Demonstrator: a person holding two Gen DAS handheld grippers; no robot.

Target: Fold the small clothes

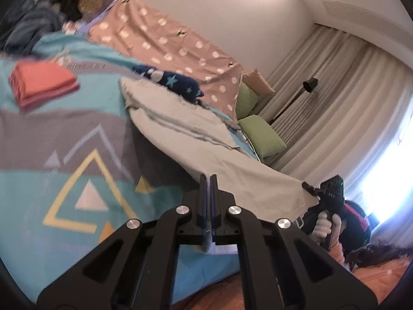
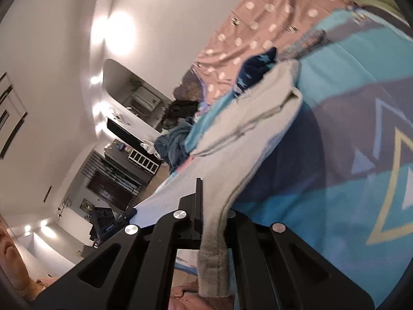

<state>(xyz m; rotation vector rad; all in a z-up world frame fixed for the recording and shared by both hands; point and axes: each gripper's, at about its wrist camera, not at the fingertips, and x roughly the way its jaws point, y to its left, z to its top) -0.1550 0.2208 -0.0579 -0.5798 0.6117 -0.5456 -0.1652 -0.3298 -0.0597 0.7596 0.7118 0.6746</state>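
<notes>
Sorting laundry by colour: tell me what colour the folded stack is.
Coral red folded stack, clearest in the left wrist view.

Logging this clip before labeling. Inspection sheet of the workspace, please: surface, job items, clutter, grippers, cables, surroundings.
Surface: bed with a teal and grey triangle-print bedspread.
Job's things: beige garment lifted off the bed, stretched between both grippers; folded coral garment lying flat.
Clutter: navy star-print garment; pile of dark clothes; pink polka-dot sheet; green pillows.
Grippers: left gripper shut on the garment edge; right gripper shut on a garment corner.
Cables: nothing seen.
Surroundings: curtains, black floor lamp, wall mirror.
</notes>
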